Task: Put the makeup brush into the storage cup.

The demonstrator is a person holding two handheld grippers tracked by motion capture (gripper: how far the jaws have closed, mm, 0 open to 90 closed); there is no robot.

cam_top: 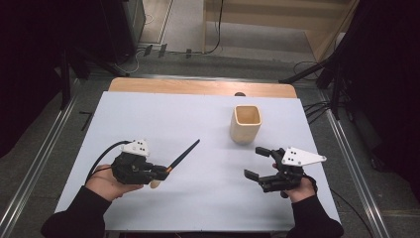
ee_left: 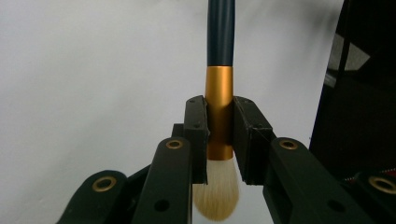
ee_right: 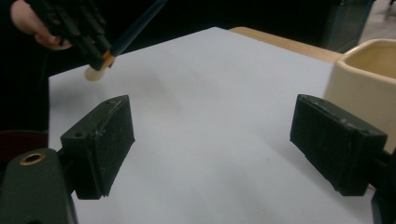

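A makeup brush (cam_top: 183,155) with a dark handle, gold ferrule and pale bristles is held over the front left of the white mat. My left gripper (cam_top: 163,172) is shut on its gold ferrule (ee_left: 219,112), the handle pointing up and to the right, the bristles (ee_left: 215,193) hanging behind the jaws. My right gripper (cam_top: 257,162) stands open at the front right, nothing between its pads (ee_right: 100,140). Just beyond it is a cream square cup (cam_top: 245,124), upright and open-topped. The brush and left gripper (ee_right: 100,58) also appear far off in the right gripper view.
The white mat (cam_top: 198,129) covers most of a wooden table (cam_top: 198,87). Metal rails run along both sides of the table. Cables and dark stands lie on the floor beyond the far edge.
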